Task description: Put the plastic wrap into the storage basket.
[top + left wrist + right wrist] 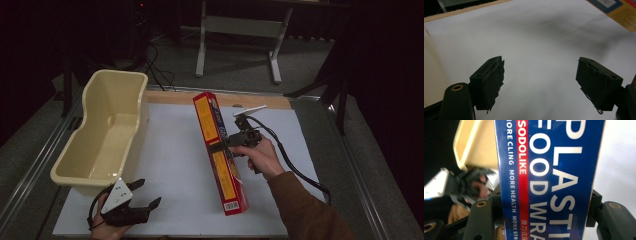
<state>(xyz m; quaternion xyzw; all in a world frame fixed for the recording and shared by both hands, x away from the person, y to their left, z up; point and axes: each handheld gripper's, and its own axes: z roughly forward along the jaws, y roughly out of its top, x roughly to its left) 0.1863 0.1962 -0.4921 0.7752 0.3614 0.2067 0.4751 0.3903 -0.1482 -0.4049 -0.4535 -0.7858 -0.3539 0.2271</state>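
Cream plastic tub (107,135) sits along the left edge of the white mat (170,165), long side running front to back, open top up and empty — probably the drop spot for the box, judging by how near it stands.

Left gripper (141,192) rests at the front-left corner of the mat, just in front of the tub's near end, jaws spread wide with nothing between them; in the left gripper view the two black pads (490,85) frame bare white surface. Looks parked, keeping clear of the working hand.

Centre of the mat: long red-and-yellow plastic wrap box (220,152), running from near the back edge toward the front edge, far end tilted up so it seems lifted rather than lying flat. Right gripper (218,145) clamps it around mid-length from the right side — a mid grip keeps a long box balanced. In the right gripper view the blue face of the box (549,177) sits squarely between both jaws, pads against its sides, with the tub (477,143) behind it.
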